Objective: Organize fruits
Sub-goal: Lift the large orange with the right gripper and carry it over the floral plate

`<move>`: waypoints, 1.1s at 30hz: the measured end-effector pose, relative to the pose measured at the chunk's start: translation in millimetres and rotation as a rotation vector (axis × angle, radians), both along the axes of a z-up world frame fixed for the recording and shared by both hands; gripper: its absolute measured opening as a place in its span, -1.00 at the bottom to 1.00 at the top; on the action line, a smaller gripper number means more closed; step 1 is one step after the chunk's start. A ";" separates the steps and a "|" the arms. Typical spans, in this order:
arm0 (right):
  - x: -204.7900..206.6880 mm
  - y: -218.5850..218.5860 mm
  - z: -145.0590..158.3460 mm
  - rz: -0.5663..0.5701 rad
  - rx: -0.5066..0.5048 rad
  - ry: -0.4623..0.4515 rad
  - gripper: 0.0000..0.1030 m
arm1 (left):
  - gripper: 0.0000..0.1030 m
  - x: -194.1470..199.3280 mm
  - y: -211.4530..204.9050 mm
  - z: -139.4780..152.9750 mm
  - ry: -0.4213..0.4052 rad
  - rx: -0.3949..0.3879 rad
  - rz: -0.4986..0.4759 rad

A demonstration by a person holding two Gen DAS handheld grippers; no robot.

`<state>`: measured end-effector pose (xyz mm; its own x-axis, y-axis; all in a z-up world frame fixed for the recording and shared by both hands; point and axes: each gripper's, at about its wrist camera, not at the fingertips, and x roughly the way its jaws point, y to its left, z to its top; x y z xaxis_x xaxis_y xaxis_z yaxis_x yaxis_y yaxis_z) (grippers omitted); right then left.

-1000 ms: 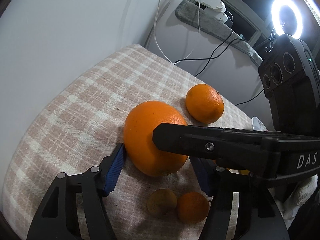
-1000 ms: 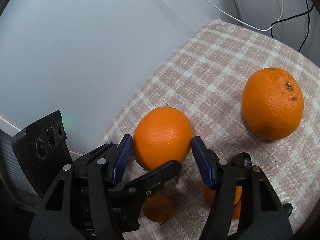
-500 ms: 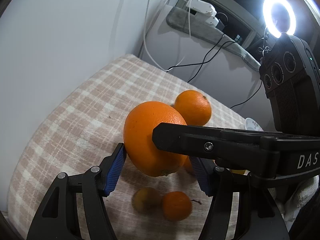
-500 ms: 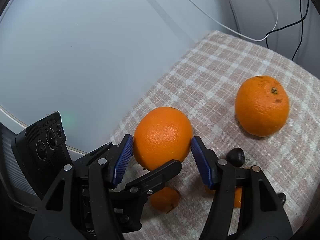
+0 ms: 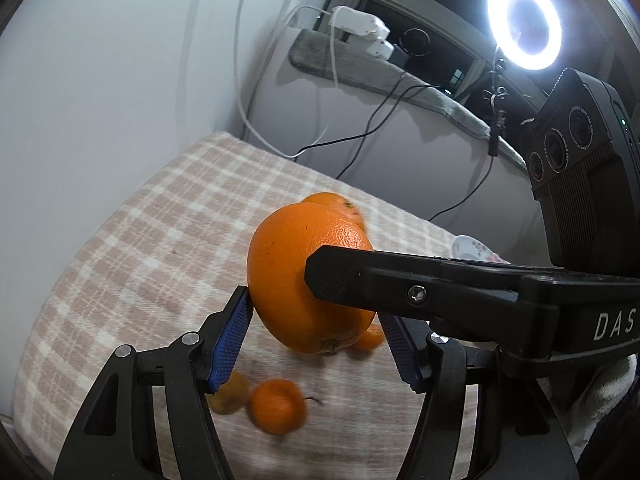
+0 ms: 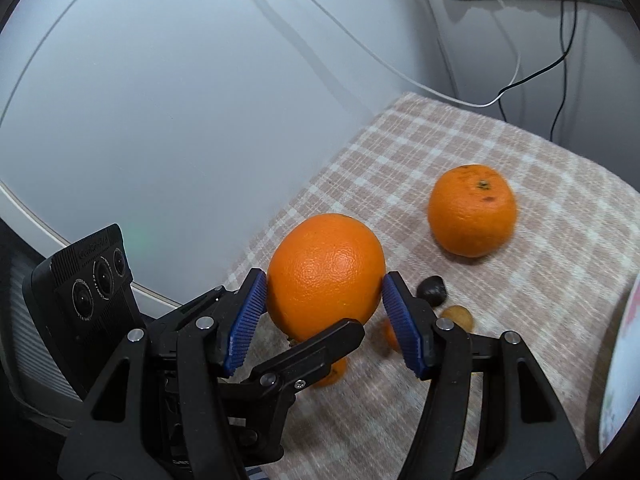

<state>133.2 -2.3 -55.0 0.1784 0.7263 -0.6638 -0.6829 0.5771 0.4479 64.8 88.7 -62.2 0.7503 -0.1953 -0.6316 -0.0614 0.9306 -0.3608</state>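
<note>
A large orange hangs above the checked tablecloth, held from two sides. My left gripper is shut on it, blue pads against its lower flanks. My right gripper is shut on the same large orange. A black finger of the right gripper crosses the fruit in the left wrist view. A second orange lies on the cloth beyond; in the left wrist view the second orange peeks out behind the held one.
Small fruits lie under the grippers: a tangerine, a yellowish one, a dark one and a brown one. A patterned dish rim stands at the right. White wall left, cables and a ring light behind.
Both grippers have risen with the large orange, and the cloth and small fruits have dropped away. In the left wrist view the second orange has slid behind the held one.
</note>
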 end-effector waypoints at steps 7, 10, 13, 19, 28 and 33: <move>-7.5 -37.8 11.8 -0.035 0.016 -0.026 0.23 | 0.24 1.1 -27.7 11.0 -0.017 0.010 -0.042; -8.7 -54.5 14.9 -0.052 0.020 -0.035 0.23 | 0.24 2.8 -41.7 14.9 -0.022 0.014 -0.063; -8.4 -73.6 17.4 -0.073 0.027 -0.035 0.23 | 0.24 4.3 -55.7 17.3 -0.023 0.019 -0.085; -5.4 -107.0 17.3 -0.123 0.036 -0.034 0.23 | 0.24 10.3 -85.0 18.4 -0.023 0.024 -0.134; 1.7 -170.3 9.8 -0.218 0.051 -0.011 0.23 | 0.24 24.6 -136.4 12.8 -0.010 0.034 -0.228; 7.0 -204.5 4.4 -0.274 0.054 0.000 0.23 | 0.24 35.9 -165.0 8.4 -0.001 0.036 -0.281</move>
<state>140.3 -206.8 -50.6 0.3730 0.6853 -0.6255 -0.5044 0.7156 0.4832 100.7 -76.3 -53.8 0.6706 -0.3736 -0.6409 0.2014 0.9232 -0.3274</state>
